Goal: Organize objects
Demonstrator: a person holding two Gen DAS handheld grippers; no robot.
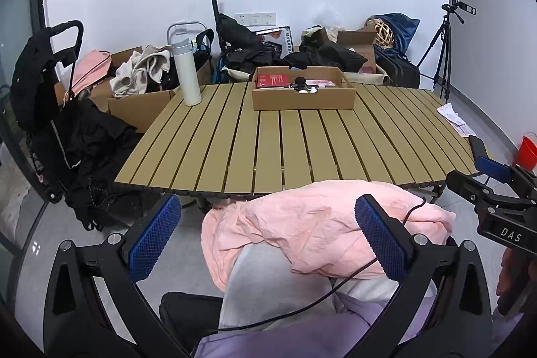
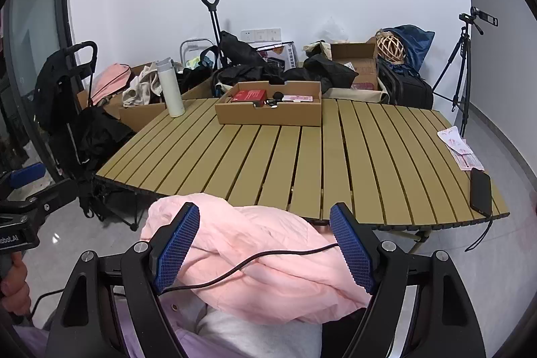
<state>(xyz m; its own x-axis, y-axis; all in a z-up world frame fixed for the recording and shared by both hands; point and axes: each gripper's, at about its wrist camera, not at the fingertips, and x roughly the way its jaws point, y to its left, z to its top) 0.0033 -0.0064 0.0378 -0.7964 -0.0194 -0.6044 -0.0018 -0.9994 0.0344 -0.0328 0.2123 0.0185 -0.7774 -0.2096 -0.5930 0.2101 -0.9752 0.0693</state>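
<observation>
- Left wrist view: the left gripper point(image 1: 268, 239) is hanging with its jaws spread wide, pinching nothing, above one pink cloth point(image 1: 319, 234) lying on the person's lap at the near edge. One slatted table point(image 1: 302, 140) is carrying one cardboard tray point(image 1: 303, 98) at the far side and one white bottle point(image 1: 187, 72) at far left. The right gripper point(image 1: 483, 156) is showing at right — one red bucket point(image 1: 526, 150) beyond it.
- Right wrist view: the right gripper point(image 2: 265, 249) is likewise standing spread and empty over the cloth. Only here — one black phone point(image 2: 481, 192) lying on the table's near-right corner.

Left tongs point(image 1: 272, 237) and right tongs point(image 2: 268, 247), both wide apart, tilted downward.
</observation>
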